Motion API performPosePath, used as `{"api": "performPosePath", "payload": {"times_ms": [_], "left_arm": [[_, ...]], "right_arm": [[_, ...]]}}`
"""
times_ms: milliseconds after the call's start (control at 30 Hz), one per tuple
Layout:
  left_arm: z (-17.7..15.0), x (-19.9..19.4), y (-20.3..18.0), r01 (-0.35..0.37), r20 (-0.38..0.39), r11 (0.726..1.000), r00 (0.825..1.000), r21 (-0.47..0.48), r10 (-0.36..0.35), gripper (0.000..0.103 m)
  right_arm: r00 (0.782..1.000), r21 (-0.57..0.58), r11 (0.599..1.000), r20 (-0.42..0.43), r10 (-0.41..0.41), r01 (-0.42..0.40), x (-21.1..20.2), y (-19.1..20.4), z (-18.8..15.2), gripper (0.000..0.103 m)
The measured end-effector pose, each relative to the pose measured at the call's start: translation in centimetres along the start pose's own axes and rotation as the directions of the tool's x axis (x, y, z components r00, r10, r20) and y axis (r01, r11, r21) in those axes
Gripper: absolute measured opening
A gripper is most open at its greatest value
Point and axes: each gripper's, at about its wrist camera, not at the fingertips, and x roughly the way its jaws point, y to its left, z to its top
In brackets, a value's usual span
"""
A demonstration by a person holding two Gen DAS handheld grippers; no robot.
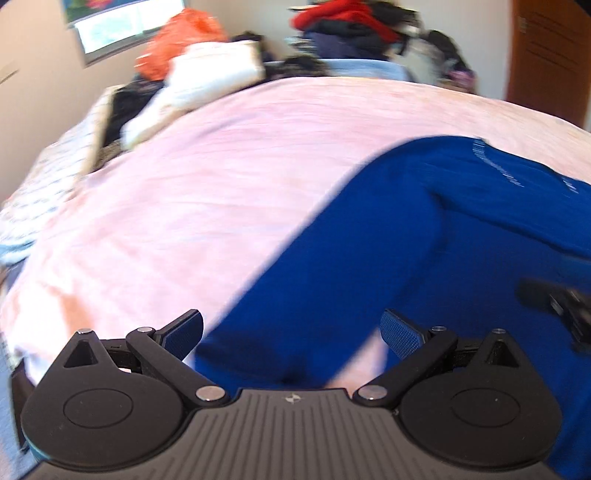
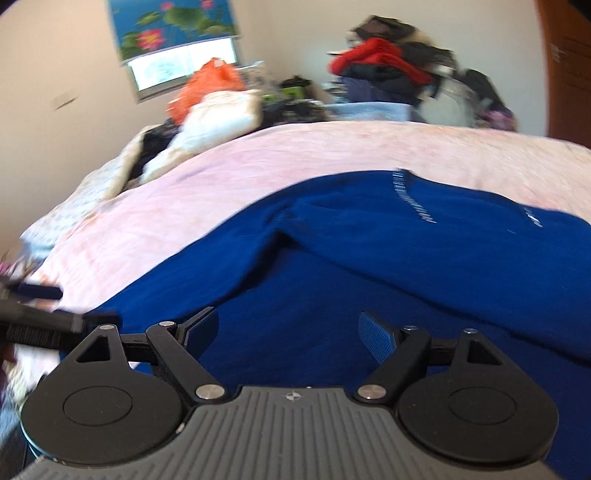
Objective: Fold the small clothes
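A dark blue garment (image 1: pixel 424 229) with a pale printed line lies spread on the pink bed cover (image 1: pixel 221 166). My left gripper (image 1: pixel 291 325) hovers open over the garment's near left end, with nothing pressed between its pads. In the right wrist view the same blue garment (image 2: pixel 369 266) fills the foreground, a fold ridge crossing its middle. My right gripper (image 2: pixel 290 321) stands open just above the cloth, gripping nothing. The left gripper's fingers (image 2: pixel 40 317) show at that view's left edge; the right gripper's fingers (image 1: pixel 561 310) show blurred at the left wrist view's right edge.
At the bed's far side lie white bedding (image 2: pixel 218 122), an orange bag (image 2: pixel 207 85) and a heap of red and dark clothes (image 2: pixel 384 70). A window with a floral blind (image 2: pixel 173 33) is on the back wall. A wooden door (image 1: pixel 546 55) stands at right.
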Motion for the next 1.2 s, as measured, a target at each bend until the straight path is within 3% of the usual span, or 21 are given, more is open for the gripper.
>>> {"api": "performPosePath", "payload": {"times_ms": [200, 300, 433, 567, 600, 633, 733, 800, 900, 967, 1033, 1200], "left_arm": [[-0.8, 1.1, 5.9, -0.128, -0.039, 0.987, 0.991, -0.098, 0.125, 0.103], [-1.3, 1.5, 7.8, -0.162, -0.065, 0.978, 0.986, -0.133, 0.155, 0.103], [-1.3, 1.8, 8.9, -0.171, -0.078, 0.973, 0.984, -0.157, 0.161, 0.103], [-1.3, 1.4, 9.0, -0.174, -0.067, 0.971, 0.984, -0.163, 0.165, 0.103], [-1.3, 1.3, 9.1, -0.174, -0.065, 0.971, 0.984, -0.166, 0.165, 0.103], [-1.3, 1.3, 9.2, -0.174, -0.062, 0.970, 0.984, -0.170, 0.166, 0.103], [-1.3, 1.4, 9.7, -0.184, -0.065, 0.965, 0.982, -0.189, 0.175, 0.103], [-1.4, 1.6, 10.2, -0.186, -0.070, 0.960, 0.982, -0.211, 0.175, 0.103], [-1.5, 1.6, 10.7, -0.187, -0.074, 0.953, 0.982, -0.238, 0.174, 0.103], [-1.4, 1.4, 10.9, -0.185, -0.072, 0.951, 0.982, -0.247, 0.173, 0.103], [-1.3, 1.2, 10.9, -0.186, -0.066, 0.949, 0.982, -0.255, 0.175, 0.103], [-1.0, 1.1, 10.3, -0.142, -0.061, 0.951, 0.990, -0.276, 0.131, 0.103]], "right_arm": [[0.982, -0.151, 0.972, -0.077, 0.171, -0.181, 1.2, 5.5, -0.4, 0.084], [0.958, -0.250, 0.926, -0.132, 0.256, -0.282, 1.8, 8.7, -0.7, 0.083], [0.935, -0.380, 0.856, -0.197, 0.295, -0.350, 3.0, 12.4, -1.2, 0.082], [0.905, -0.323, 0.857, -0.288, 0.314, -0.400, 5.8, 13.4, -1.5, 0.069], [0.897, -0.299, 0.864, -0.310, 0.314, -0.406, 6.2, 13.5, -2.0, 0.062], [0.897, -0.294, 0.867, -0.313, 0.311, -0.403, 6.2, 13.7, -2.4, 0.046], [0.889, -0.353, 0.826, -0.301, 0.344, -0.439, 4.6, 14.9, -2.8, 0.014], [0.880, -0.417, 0.777, -0.283, 0.382, -0.471, 2.9, 15.9, -3.2, 0.013], [0.843, -0.437, 0.720, -0.282, 0.459, -0.539, 0.8, 16.9, -3.3, 0.010], [0.819, -0.398, 0.716, -0.274, 0.505, -0.574, -0.1, 16.5, -2.9, 0.010], [0.800, -0.313, 0.736, -0.233, 0.554, -0.600, -0.7, 14.9, -1.4, 0.010], [0.776, -0.041, 0.776, -0.004, 0.630, -0.630, -3.4, 7.2, 2.7, 0.005]]}}
